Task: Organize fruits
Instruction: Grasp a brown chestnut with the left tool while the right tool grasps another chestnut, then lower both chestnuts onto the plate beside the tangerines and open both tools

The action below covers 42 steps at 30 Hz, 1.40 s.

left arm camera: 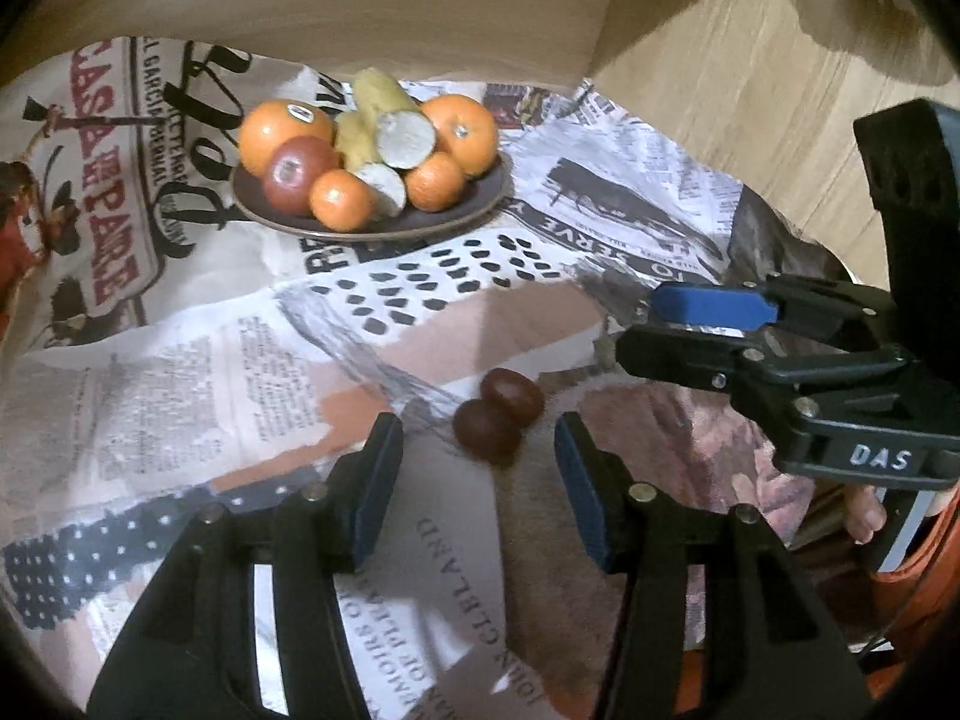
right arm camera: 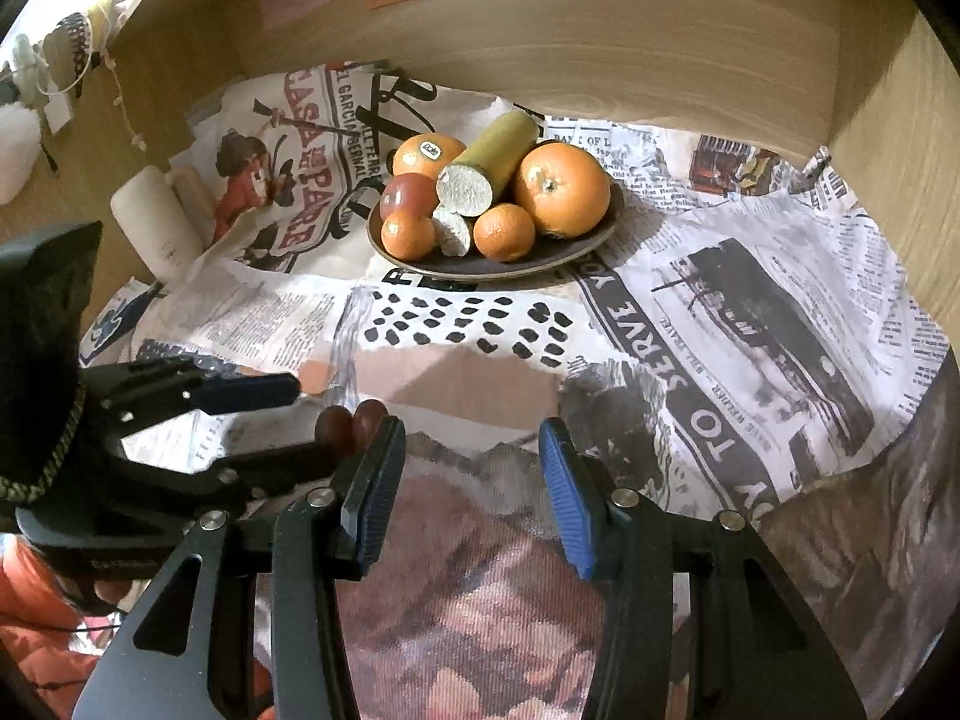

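Observation:
A dark brown plate (left arm camera: 474, 204) (right arm camera: 576, 246) at the back holds oranges (left arm camera: 462, 132) (right arm camera: 561, 189), a red apple (left arm camera: 297, 174) (right arm camera: 411, 195) and cut yellow-skinned pieces (left arm camera: 405, 138) (right arm camera: 465, 189). Two dark red-brown fruits (left arm camera: 498, 414) (right arm camera: 351, 423) lie side by side on the newspaper. My left gripper (left arm camera: 480, 450) is open, its fingers on either side of the near fruit, just in front of it. My right gripper (right arm camera: 471, 456) is open and empty, to the right of those fruits; it also shows in the left wrist view (left arm camera: 666, 324).
Newspaper sheets (right arm camera: 720, 276) cover the surface, with patterned cloth (right arm camera: 468, 588) at the front. Wooden walls (right arm camera: 600, 42) close the back and right. A white cylinder (right arm camera: 159, 222) lies at the left.

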Each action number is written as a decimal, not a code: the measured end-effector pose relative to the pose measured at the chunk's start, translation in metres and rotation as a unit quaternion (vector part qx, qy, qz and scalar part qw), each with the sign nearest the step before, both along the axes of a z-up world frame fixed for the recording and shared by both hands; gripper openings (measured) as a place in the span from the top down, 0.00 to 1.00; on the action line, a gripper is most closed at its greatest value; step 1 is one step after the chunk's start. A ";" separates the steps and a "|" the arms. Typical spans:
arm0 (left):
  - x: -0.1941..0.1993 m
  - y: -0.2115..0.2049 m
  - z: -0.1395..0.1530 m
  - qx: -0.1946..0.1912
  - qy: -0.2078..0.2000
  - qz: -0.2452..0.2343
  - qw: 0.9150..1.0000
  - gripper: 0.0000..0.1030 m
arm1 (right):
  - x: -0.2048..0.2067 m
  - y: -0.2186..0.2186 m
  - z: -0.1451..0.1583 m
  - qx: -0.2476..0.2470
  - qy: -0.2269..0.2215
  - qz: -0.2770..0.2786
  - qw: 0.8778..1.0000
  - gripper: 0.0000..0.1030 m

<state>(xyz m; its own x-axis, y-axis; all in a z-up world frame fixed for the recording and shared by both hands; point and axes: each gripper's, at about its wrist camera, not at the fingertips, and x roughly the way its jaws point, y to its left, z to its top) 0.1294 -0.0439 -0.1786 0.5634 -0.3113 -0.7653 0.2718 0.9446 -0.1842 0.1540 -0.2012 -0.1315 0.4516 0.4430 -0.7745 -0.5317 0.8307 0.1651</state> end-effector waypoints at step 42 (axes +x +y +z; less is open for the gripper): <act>0.031 0.063 0.035 -0.028 -0.046 0.042 0.998 0.78 | 0.027 0.056 0.002 -0.023 -0.004 0.036 0.999 0.84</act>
<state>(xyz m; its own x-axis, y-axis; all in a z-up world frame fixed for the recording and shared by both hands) 0.1605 0.0186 -0.1437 0.6559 -0.3008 -0.6923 0.2103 0.9537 -0.2151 0.1810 -0.1448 -0.1297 0.4252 0.4390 -0.7915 -0.5918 0.7965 0.1238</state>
